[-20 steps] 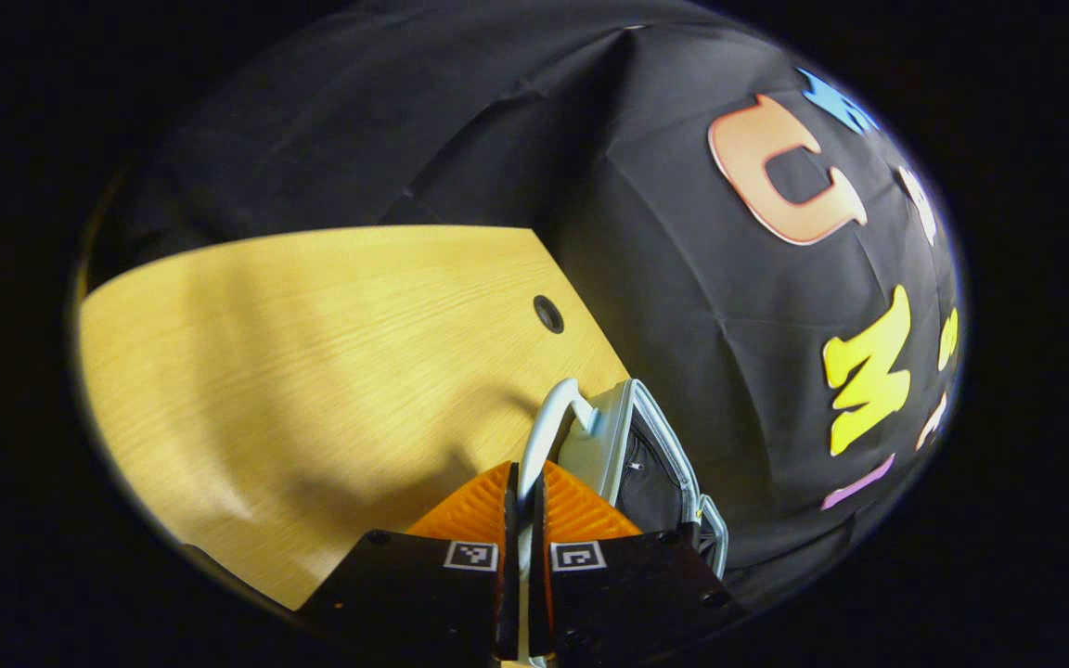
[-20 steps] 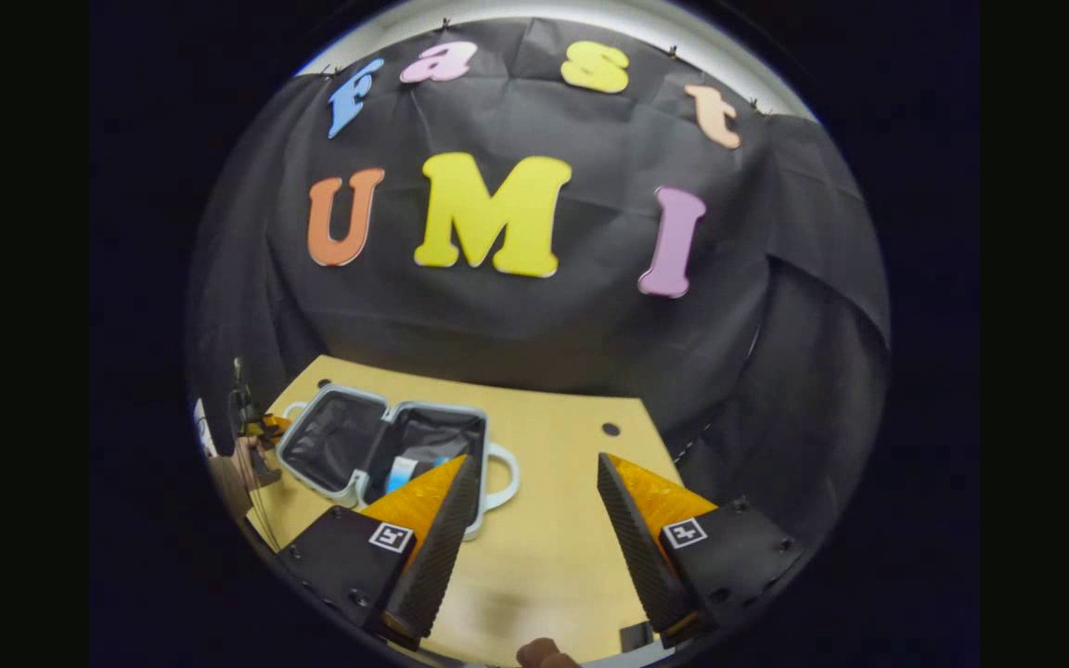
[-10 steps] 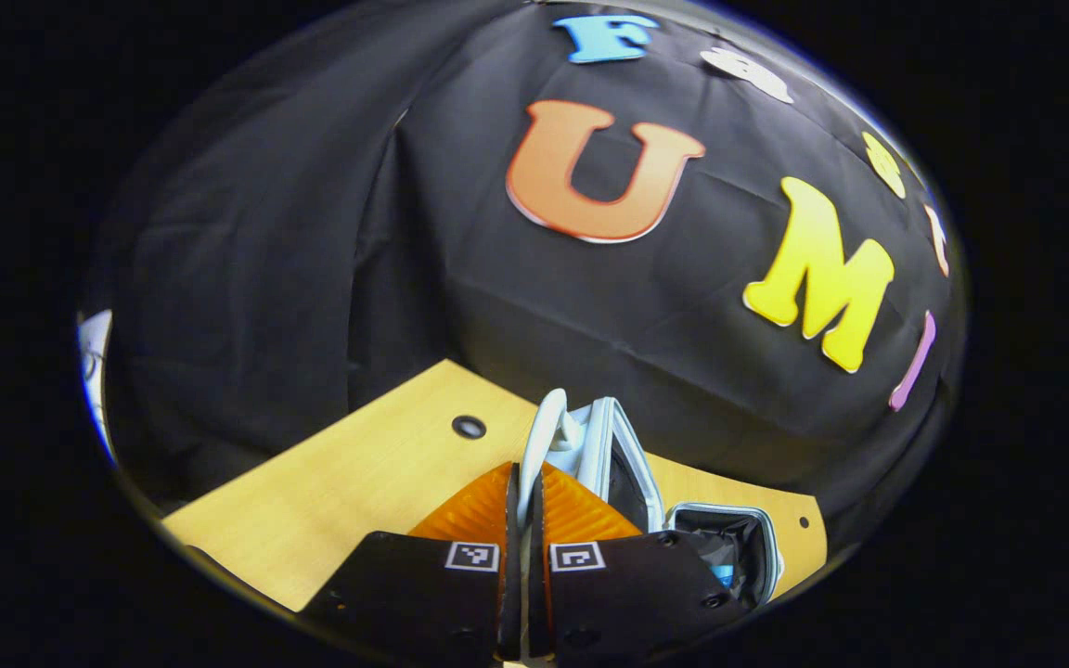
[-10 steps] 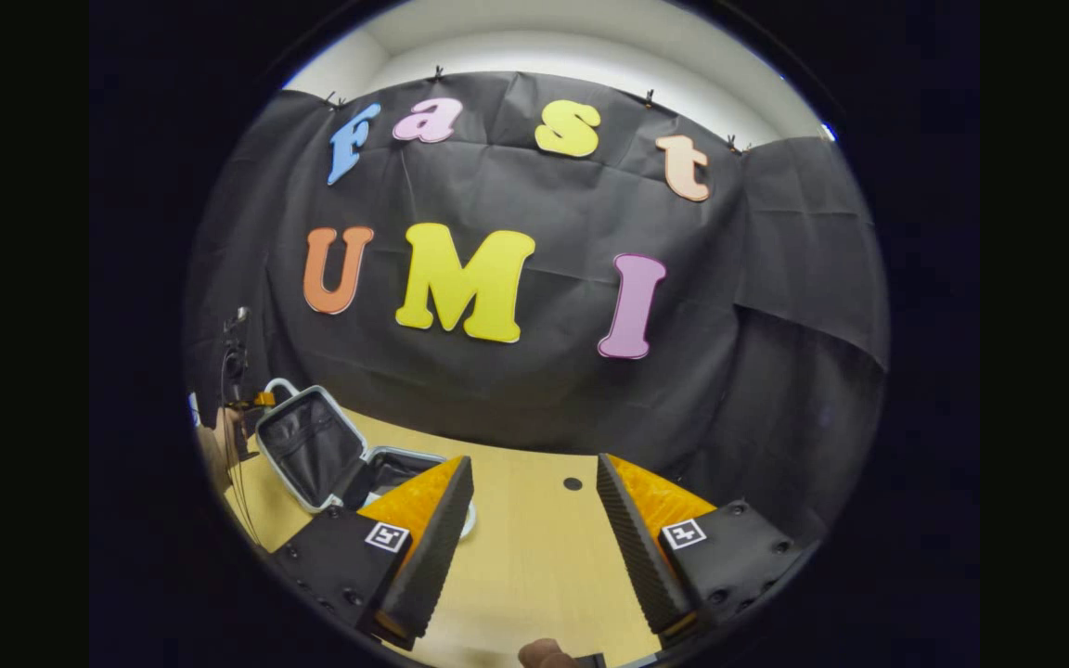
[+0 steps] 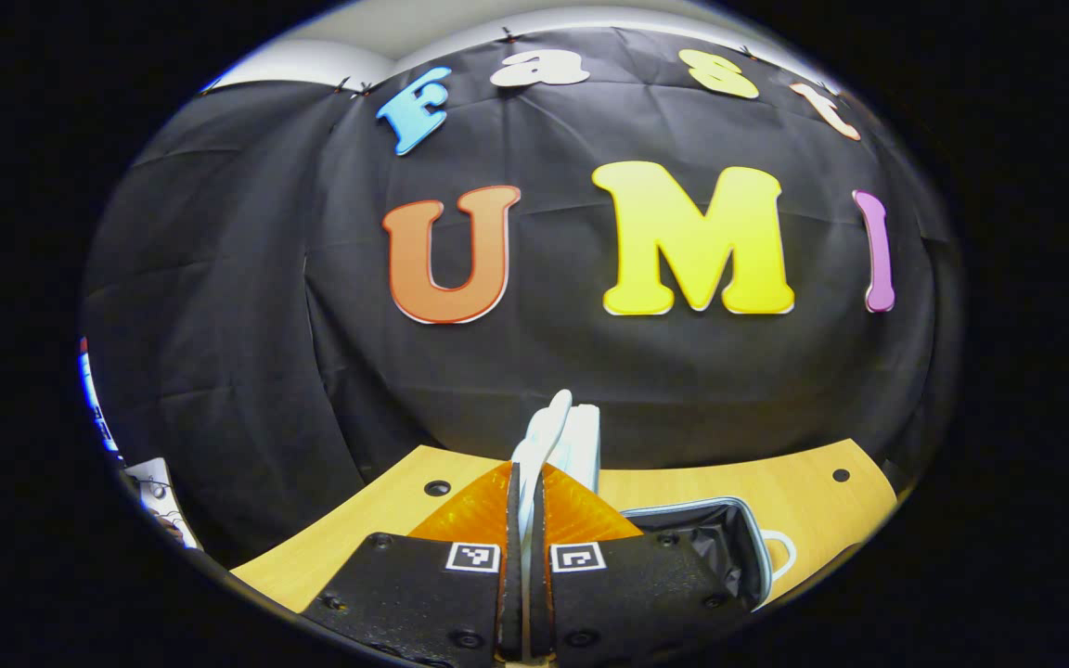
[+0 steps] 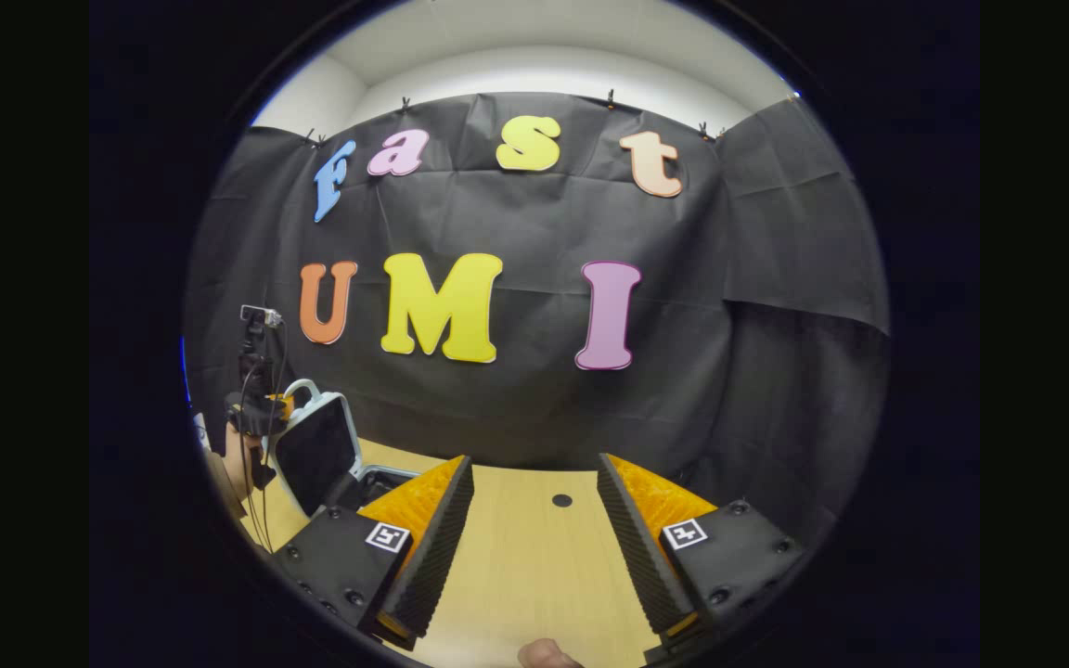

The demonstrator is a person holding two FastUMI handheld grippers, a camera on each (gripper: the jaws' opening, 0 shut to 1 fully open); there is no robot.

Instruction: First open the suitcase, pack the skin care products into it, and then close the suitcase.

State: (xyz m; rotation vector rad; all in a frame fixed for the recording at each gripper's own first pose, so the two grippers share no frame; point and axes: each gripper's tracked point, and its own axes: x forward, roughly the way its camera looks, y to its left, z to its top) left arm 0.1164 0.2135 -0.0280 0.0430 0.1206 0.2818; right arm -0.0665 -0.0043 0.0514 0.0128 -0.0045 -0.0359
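My left gripper (image 5: 522, 496) clamps the pale grey hard-shell suitcase's (image 6: 316, 452) white loop handle (image 5: 542, 438), lid raised upright; my right gripper (image 6: 527, 506) hangs wide open beside that suitcase.

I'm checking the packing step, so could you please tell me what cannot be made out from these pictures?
- Suitcase contents: in the left gripper view, the left gripper covers most of the open half; the rest is dark lining.
- Same in the right gripper view: the raised lid and the right gripper hide the inside.
- Handle grip: seen edge-on, its lower part hidden between the fingers.
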